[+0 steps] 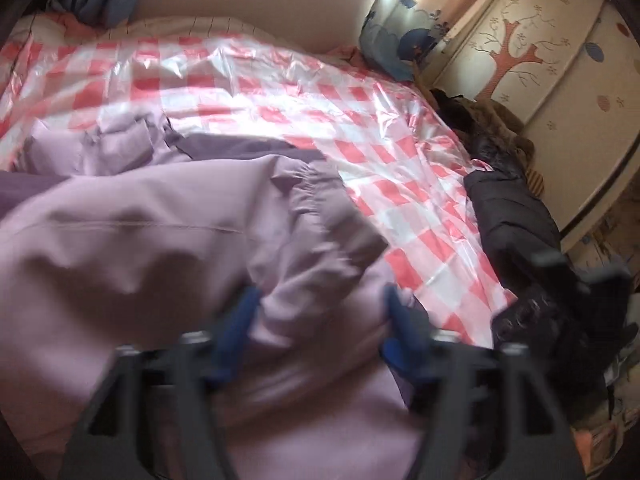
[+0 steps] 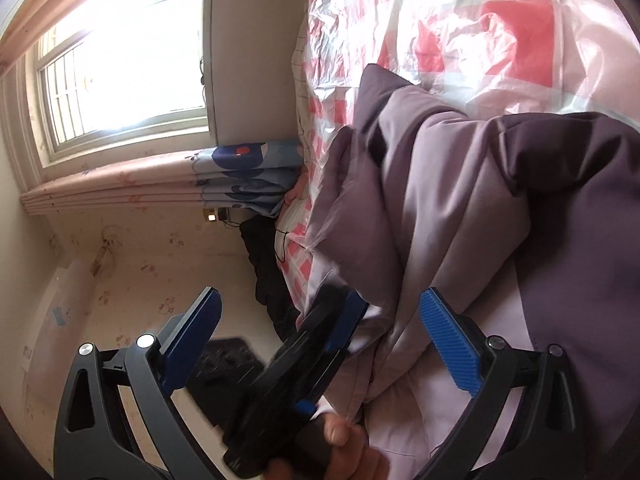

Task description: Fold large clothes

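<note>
A large lilac and dark-purple padded jacket (image 1: 160, 232) lies bunched on a bed under a red-and-white checked plastic sheet (image 1: 400, 160). My left gripper (image 1: 320, 312) is open, its blue pads either side of a fold of the jacket; the view is blurred. In the right wrist view the jacket (image 2: 460, 200) hangs bunched at the bed's edge. My right gripper (image 2: 320, 320) is open and wide, with nothing between its pads. The left gripper (image 2: 320, 344) shows in that view, held by a hand, at the jacket's edge.
A pile of dark clothes (image 1: 508, 184) lies at the bed's right side. A blue patterned pillow (image 1: 396, 36) leans at the headboard. A wardrobe with a tree design (image 1: 540, 60) stands to the right. A window (image 2: 120, 60) and a dark floor mat (image 2: 228, 364) show in the right wrist view.
</note>
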### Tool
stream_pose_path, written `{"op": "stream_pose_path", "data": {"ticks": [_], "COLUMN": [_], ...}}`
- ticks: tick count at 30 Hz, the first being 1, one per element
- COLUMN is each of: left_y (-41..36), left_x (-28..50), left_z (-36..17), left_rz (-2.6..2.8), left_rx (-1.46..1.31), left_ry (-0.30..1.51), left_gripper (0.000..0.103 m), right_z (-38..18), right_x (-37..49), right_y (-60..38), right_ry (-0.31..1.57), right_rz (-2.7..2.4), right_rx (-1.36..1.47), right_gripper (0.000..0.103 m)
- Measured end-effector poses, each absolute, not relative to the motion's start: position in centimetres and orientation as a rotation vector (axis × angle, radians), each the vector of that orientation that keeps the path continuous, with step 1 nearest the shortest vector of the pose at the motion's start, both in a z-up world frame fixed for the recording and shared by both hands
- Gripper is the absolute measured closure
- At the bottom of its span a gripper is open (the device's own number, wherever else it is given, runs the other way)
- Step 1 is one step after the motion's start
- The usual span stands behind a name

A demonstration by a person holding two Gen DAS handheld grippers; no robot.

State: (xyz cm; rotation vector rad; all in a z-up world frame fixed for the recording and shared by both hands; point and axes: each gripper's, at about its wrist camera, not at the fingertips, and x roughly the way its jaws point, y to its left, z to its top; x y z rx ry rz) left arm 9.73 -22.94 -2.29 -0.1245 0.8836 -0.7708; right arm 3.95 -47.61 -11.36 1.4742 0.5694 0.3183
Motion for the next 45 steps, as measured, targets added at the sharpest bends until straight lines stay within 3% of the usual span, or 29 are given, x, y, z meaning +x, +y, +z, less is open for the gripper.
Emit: {"op": "stream_pose_path", "data": {"ticks": [2, 6, 13, 14, 16, 17, 18, 21, 26, 28, 30, 33, 34, 35, 36, 37, 41, 45], "left_y": [-22.8, -17.1, -3.0, -1.2, 1.1, 1.9, 2.6, 3.2, 2.0, 0.6, -0.7, -1.2, -0.8, -0.3, 0.1, 0.4, 1.2, 1.6], "left_x": [8.1, 5.4, 6.3, 7.0, 8.0, 8.5, 8.8, 9.6, 11.6, 13.3, 14.2, 13.2, 12.8, 12.3, 11.9, 11.6, 12.7, 15.3], "left_z": [-0.9, 1.5, 2.7, 2.9, 3.4, 3.6, 3.9, 4.0, 0.3, -3.2, -6.5, -5.3, -3.9, -2.2, -1.1, -0.1, -0.4, -5.6], "left_rz": [-0.742, -0.668, -0.387, -0.347, -0.301, -0.290, -0.281, -0.287, -0.276, -0.256, -0.243, -0.231, -0.251, -0.261, -0.255, -0.248, -0.230, -0.204], "left_rx": [-0.067, -0.055, -0.320, -0.368, -0.419, -0.433, -0.440, -0.445, -0.417, -0.336, -0.246, -0.204, -0.231, -0.262, -0.271, -0.274, -0.300, -0.361], "left_ry": [0.832, 0.772, 0.661, 0.650, 0.624, 0.609, 0.595, 0.558, 0.665, 0.803, 0.903, 0.866, 0.823, 0.750, 0.700, 0.655, 0.655, 0.827], "left_gripper": [0.012, 0.010, 0.007, 0.007, 0.007, 0.007, 0.007, 0.007, 0.007, 0.007, 0.007, 0.007, 0.007, 0.007, 0.007, 0.007, 0.007, 0.007], "right_z": [-10.5, -9.7, -8.6, -8.3, -7.7, -7.3, -6.8, -4.1, -3.8, -7.8, -11.0, -6.6, -4.4, -2.0, -0.2, 1.2, 3.8, 2.5], "right_x": [4.5, 6.4, 10.4, 10.8, 11.7, 11.9, 11.9, 10.1, 8.2, 9.2, 8.4, 6.8, 6.4, 5.7, 4.7, 3.7, 1.3, 7.4], "right_y": [-46.9, -45.8, -43.2, -42.8, -42.1, -42.0, -42.0, -42.1, -43.0, -44.2, -46.1, -45.1, -43.8, -42.0, -40.8, -39.7, -38.8, -35.8], "right_ry": [0.580, 0.618, 0.619, 0.613, 0.611, 0.601, 0.583, 0.492, 0.489, 0.648, 0.676, 0.562, 0.514, 0.449, 0.369, 0.291, 0.136, 0.363], "right_rz": [0.328, 0.296, 0.280, 0.282, 0.273, 0.268, 0.263, 0.229, 0.137, 0.086, 0.072, -0.002, -0.019, -0.063, -0.102, -0.147, -0.182, -0.013], "right_rx": [1.418, 1.270, 0.948, 0.916, 0.838, 0.817, 0.795, 0.722, 0.672, 0.735, 0.911, 0.777, 0.676, 0.554, 0.470, 0.395, 0.369, 0.232], "right_gripper": [0.007, 0.007, 0.008, 0.018, 0.060, 0.074, 0.081, 0.082, 0.083, 0.082, 0.080, 0.071, 0.063, 0.054, 0.032, 0.019, 0.015, 0.013]}}
